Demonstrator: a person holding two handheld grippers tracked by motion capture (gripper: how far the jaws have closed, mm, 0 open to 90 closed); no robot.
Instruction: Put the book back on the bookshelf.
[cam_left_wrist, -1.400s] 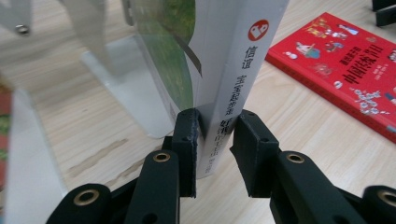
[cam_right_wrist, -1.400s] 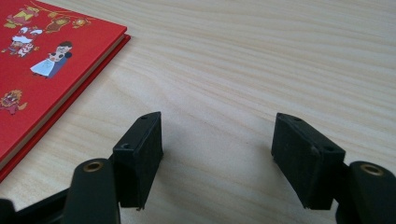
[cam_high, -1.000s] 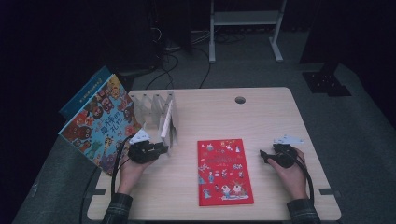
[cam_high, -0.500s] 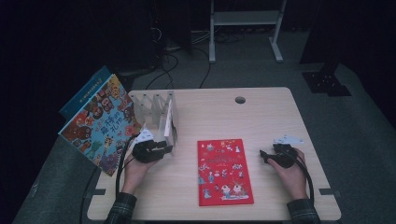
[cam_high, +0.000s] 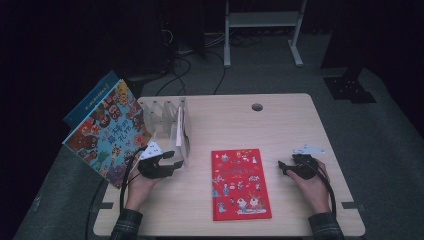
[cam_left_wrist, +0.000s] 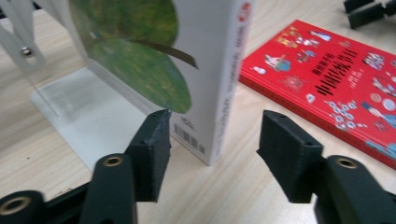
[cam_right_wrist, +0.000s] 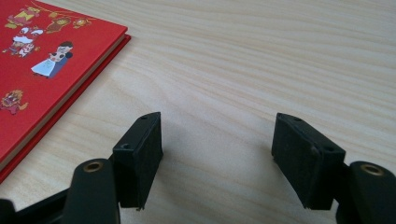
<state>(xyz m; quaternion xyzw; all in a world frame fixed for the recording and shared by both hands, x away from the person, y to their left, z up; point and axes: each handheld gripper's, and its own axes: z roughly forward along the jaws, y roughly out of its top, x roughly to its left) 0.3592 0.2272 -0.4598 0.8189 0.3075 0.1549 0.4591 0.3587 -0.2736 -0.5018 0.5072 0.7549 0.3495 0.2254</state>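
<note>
White-spined picture book stands upright on its lower edge at the near end of a clear acrylic book rack on the left part of the pale wood counter; its long axis runs vertical, its spine faces the left gripper, and its green-illustrated cover faces left in the left gripper view, toward the rack's white base plate. Left gripper lies low and roughly level just in front of the book's bottom corner, jaws pointing toward the rack; the jaws have just been opening and now stand about half apart, the corner of the book sitting between them, the left pad close against the cover, the right pad clear of the spine with open wood showing in the gap, so no grip on the book. In the high view the left hand comes in from the bottom edge, forearm angled up toward the rack. A red picture book lies flat at the counter's middle, its long axis running away from the person, near the standing book but apart from it. Right gripper rests at the counter's right side, level, jaws set wide with nothing between them but bare wood, the red book's corner off to its left. Two large illustrated books lean beyond the counter's left edge.
</note>
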